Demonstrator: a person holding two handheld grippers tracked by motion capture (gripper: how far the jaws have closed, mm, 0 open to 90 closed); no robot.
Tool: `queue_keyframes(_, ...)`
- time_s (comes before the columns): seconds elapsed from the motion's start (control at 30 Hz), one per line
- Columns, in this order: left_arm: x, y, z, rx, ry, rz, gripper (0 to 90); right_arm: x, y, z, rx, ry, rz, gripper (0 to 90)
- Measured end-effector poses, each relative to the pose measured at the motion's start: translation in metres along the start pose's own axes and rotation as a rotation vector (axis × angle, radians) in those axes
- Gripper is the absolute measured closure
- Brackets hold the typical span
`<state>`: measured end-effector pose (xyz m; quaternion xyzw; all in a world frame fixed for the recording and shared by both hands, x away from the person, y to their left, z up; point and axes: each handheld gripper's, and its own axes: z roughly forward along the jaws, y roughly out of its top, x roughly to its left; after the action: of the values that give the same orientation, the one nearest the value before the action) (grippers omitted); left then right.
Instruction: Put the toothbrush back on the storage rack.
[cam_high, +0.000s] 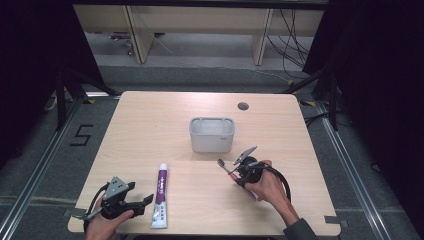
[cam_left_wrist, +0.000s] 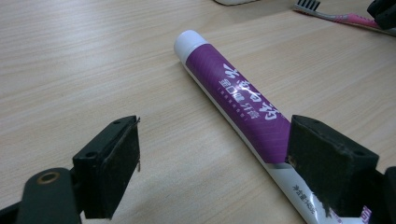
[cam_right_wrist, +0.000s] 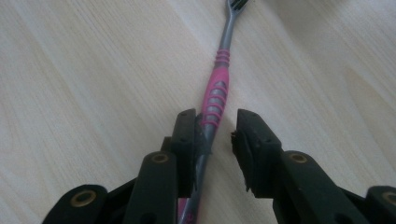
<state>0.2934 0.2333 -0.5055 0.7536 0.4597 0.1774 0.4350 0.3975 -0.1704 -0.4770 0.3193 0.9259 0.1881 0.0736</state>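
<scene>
A pink and grey toothbrush (cam_high: 226, 169) (cam_right_wrist: 219, 79) lies flat on the wooden table, bristles toward the far side. My right gripper (cam_high: 241, 172) (cam_right_wrist: 217, 116) straddles its handle. One pad touches the handle and a gap shows at the other, so it stands open around the toothbrush. A purple and white toothpaste tube (cam_high: 161, 195) (cam_left_wrist: 233, 93) lies near the front edge, cap pointing away. My left gripper (cam_high: 141, 194) (cam_left_wrist: 215, 140) rests wide open just left of the tube, one jaw overlapping the tube's lower end in the left gripper view. A grey holder cup (cam_high: 212, 134) stands mid-table.
A round cable hole (cam_high: 243, 106) sits near the table's far edge. The left gripper view also catches the toothbrush (cam_left_wrist: 336, 17) and the right gripper (cam_left_wrist: 385, 11) at its top right. Beyond the table is grey floor with cables and wooden furniture.
</scene>
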Motion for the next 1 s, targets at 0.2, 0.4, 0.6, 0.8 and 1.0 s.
queue_keyframes(0.2, 0.000, 0.000, 0.000, 0.000, 0.001, 0.002, 16.8, 0.001, 0.001, 0.002, 0.010, 0.000, -0.016, 72.4)
queue_keyframes(0.4, 0.001, 0.000, -0.001, 0.002, 0.007, 0.006, 16.8, 0.000, 0.002, 0.005, 0.046, 0.015, -0.013, 76.0)
queue_keyframes(0.6, 0.000, 0.000, 0.000, -0.001, 0.003, 0.003, 16.8, 0.000, 0.003, 0.003, 0.073, 0.025, -0.047, 80.5)
queue_keyframes(0.8, 0.000, 0.000, 0.000, 0.001, 0.002, 0.004, 16.8, 0.000, 0.007, 0.002, 0.115, 0.021, -0.078, 82.6)
queue_keyframes(1.0, 0.000, 0.000, 0.000, 0.002, 0.001, 0.002, 16.8, 0.001, 0.011, 0.005, 0.154, 0.021, -0.099, 83.2)
